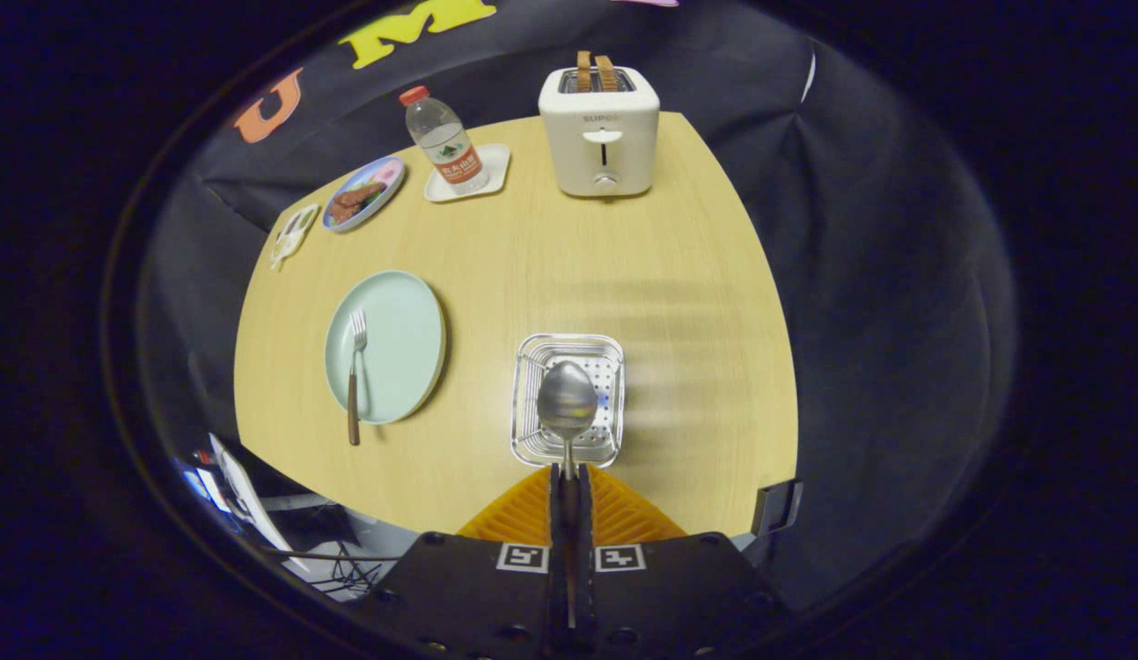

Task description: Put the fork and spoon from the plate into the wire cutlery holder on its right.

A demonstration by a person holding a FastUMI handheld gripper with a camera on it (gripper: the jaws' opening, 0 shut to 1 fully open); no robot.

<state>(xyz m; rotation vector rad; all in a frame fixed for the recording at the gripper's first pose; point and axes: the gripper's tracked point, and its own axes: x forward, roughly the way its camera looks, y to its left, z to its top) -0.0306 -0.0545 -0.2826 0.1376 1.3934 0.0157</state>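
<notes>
The gripper [569, 486] has its two orange ribbed fingers [624, 513] pressed together on the thin handle of the spoon [567, 403], which sticks straight out ahead of them with its bowl facing the camera. The bowl hangs directly over the wire cutlery holder [569, 353], a square chrome basket with a perforated floor (whether the spoon touches its rim cannot be told from this angle). To the left of the holder, well apart from it, the pale green plate [403, 321] carries the fork [355, 376], tines pointing away and its brown wooden handle overhanging the near rim. Farther across the light wood table [624, 275] stand a white toaster [600, 128] with two slices up, a water bottle [445, 142] on a small white tray [491, 165], and a patterned dish [364, 192] of food.
</notes>
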